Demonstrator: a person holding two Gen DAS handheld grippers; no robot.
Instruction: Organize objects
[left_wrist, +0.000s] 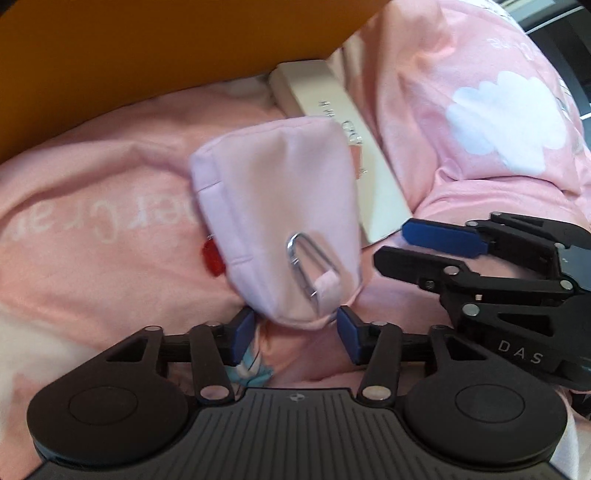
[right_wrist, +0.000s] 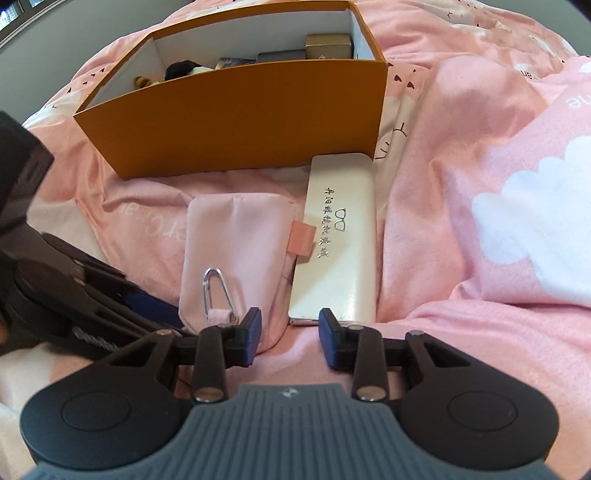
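Your left tool (left_wrist: 295, 334) points steeply down at the pink pouch (left_wrist: 280, 206). Its blue pads (left_wrist: 242, 334) sit either side of the pouch's near end, jaws about half open, with gaps on both sides; no clamp visible, though motion blur makes contact at the very edge hard to judge. A silver clip (left_wrist: 306, 266) hangs from a small pink loop at that end of the pouch. A red bit (left_wrist: 212, 256) shows at the pouch's left edge; can't tell what it is.

Your right tool (right_wrist: 290, 330) also points down, jaws fairly narrow, nothing between them but pink bedding (right_wrist: 461, 240). Its left pad (right_wrist: 255, 328) is just beside the pouch's near right corner, and its right pad is at the near end of the white case (right_wrist: 340, 236); whether either touches, can't tell. From the left view the right tool comes in from the right, side on, jaws apart and empty.

The pouch lies flat on the bed, touching the case along its right side. The case carries printed characters and a glasses icon. Behind both stands the orange box (right_wrist: 240, 125), open-topped, white inside, with a gold box (right_wrist: 328, 46), dark flat items and a black-and-white furry thing (right_wrist: 183, 70) in it. The case's far end is near the box's right corner.
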